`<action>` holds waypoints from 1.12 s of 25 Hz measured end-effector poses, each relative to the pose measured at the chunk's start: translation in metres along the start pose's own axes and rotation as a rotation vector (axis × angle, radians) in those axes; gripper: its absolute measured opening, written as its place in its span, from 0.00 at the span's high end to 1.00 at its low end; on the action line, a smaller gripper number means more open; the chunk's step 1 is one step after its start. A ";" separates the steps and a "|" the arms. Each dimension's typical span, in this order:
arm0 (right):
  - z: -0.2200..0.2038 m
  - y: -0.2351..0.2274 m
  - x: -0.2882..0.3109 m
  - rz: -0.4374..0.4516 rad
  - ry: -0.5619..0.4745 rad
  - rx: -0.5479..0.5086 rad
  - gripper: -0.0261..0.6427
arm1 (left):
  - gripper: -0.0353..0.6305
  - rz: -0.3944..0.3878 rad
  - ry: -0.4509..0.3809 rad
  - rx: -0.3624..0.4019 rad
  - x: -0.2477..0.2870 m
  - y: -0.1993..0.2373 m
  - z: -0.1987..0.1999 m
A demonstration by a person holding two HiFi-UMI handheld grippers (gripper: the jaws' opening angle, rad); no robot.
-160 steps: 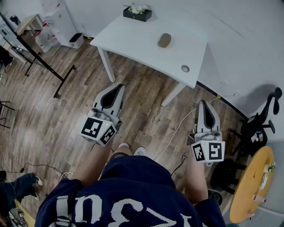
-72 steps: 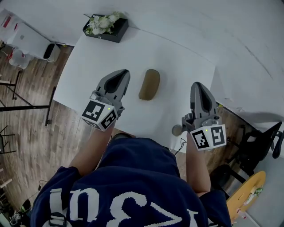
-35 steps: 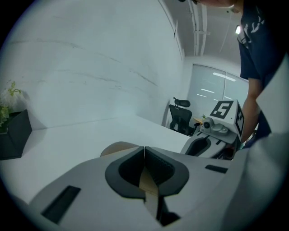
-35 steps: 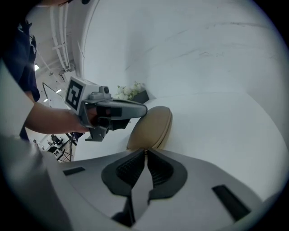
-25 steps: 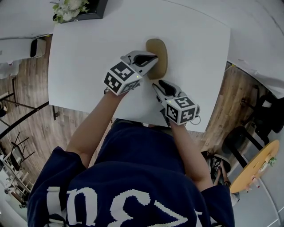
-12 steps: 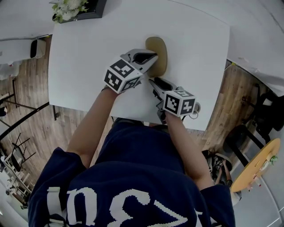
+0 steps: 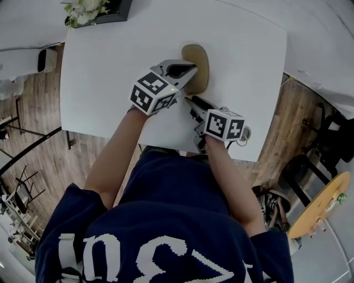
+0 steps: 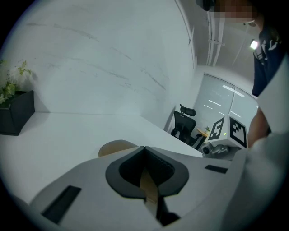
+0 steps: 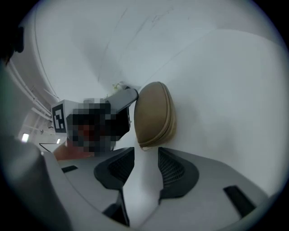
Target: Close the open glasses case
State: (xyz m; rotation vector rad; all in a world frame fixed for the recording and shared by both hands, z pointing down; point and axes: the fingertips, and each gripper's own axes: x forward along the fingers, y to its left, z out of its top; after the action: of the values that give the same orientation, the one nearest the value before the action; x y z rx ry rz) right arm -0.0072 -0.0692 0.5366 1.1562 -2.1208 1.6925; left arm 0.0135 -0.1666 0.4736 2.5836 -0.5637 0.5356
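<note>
The tan glasses case (image 7: 198, 65) is lying on the white table (image 7: 105, 83), toward its far edge, and its lid is looking shut along the seam. The left gripper (image 7: 188, 71) is reaching in from the near left and clamping the case's left rim, with a tan strip showing in the narrow slit between its jaws. The right gripper (image 9: 146, 151) is pointing at the case's near end from just short of it. Its jaws have just been opening and are standing apart over bare table. A planter of white flowers (image 7: 94, 10) is sitting at the far left corner.
</note>
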 end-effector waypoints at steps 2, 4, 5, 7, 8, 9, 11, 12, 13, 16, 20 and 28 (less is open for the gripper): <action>0.006 -0.001 0.000 -0.029 -0.024 -0.028 0.66 | 0.92 0.001 -0.002 -0.025 0.001 0.000 0.001; 0.006 0.003 0.004 -0.024 -0.013 -0.037 0.65 | 0.92 0.010 0.008 -0.023 0.004 0.000 0.003; 0.004 0.006 0.007 -0.017 -0.003 -0.037 0.65 | 0.92 0.012 0.016 -0.014 0.005 0.000 0.004; 0.003 0.012 0.014 -0.017 0.006 -0.038 0.65 | 0.92 0.017 0.031 -0.001 0.008 0.000 0.005; 0.004 0.014 0.016 -0.026 -0.003 -0.028 0.64 | 0.92 0.020 0.036 0.000 0.009 0.000 0.005; 0.005 0.013 0.017 -0.039 -0.020 -0.005 0.64 | 0.92 0.022 0.040 -0.004 0.009 0.001 0.005; 0.009 0.007 0.018 -0.068 -0.055 0.051 0.71 | 0.92 0.021 0.043 -0.020 0.010 0.002 0.004; 0.009 0.003 0.018 -0.081 -0.062 0.070 0.77 | 0.92 0.020 0.043 -0.025 0.010 0.002 0.004; 0.010 0.000 0.017 -0.090 -0.064 0.081 0.82 | 0.92 0.019 0.042 -0.027 0.010 0.003 0.004; 0.010 -0.001 0.015 -0.082 -0.069 0.084 0.85 | 0.92 0.011 0.044 -0.020 0.010 0.001 0.005; 0.009 -0.003 0.006 -0.044 -0.085 0.074 0.93 | 0.92 -0.009 0.053 0.025 0.013 -0.003 0.006; 0.020 -0.041 -0.034 -0.056 -0.099 0.056 0.93 | 0.93 -0.019 0.038 0.081 0.018 -0.005 0.006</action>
State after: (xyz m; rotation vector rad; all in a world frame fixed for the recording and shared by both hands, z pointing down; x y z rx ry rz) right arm 0.0497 -0.0731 0.5404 1.3286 -2.0887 1.7141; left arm 0.0326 -0.1708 0.4749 2.6467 -0.5142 0.6112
